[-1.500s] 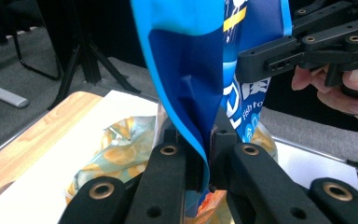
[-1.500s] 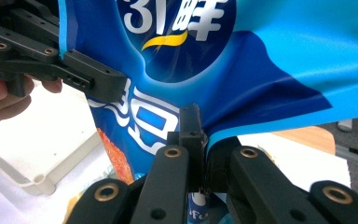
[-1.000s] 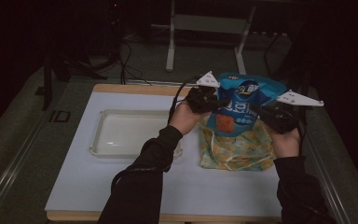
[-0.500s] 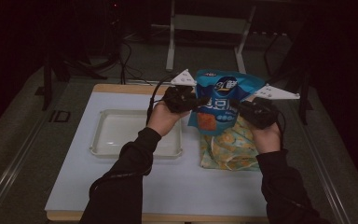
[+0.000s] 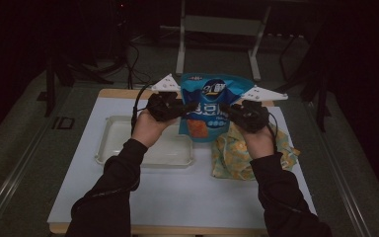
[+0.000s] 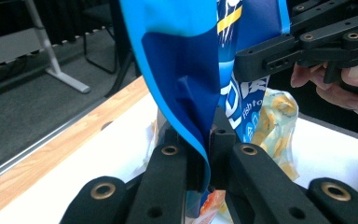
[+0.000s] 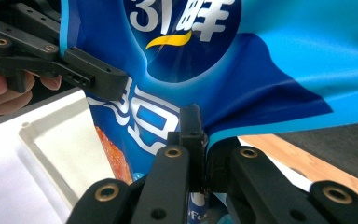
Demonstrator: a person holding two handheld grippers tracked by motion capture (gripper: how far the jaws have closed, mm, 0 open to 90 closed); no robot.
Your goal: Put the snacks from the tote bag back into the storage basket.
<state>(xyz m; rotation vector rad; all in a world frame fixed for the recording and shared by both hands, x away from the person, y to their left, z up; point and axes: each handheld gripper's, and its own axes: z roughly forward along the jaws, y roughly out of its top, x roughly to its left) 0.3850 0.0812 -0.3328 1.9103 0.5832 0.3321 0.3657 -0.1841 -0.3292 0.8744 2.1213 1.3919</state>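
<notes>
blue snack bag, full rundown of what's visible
The blue snack bag is a glossy, film-like pouch with white lettering, a dark blue circle near the top and orange food art low on the front. It hangs upright above the table, between the clear tray and the yellow bag. The left gripper and right gripper each pinch a side edge; the film creases there.

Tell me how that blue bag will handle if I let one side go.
Probably floppy: the blue bag creases where the left tongs pinch its edge. Likely light, since edge pinches from both tongs hold it up. The glossy film may slip from the right tongs.
</notes>
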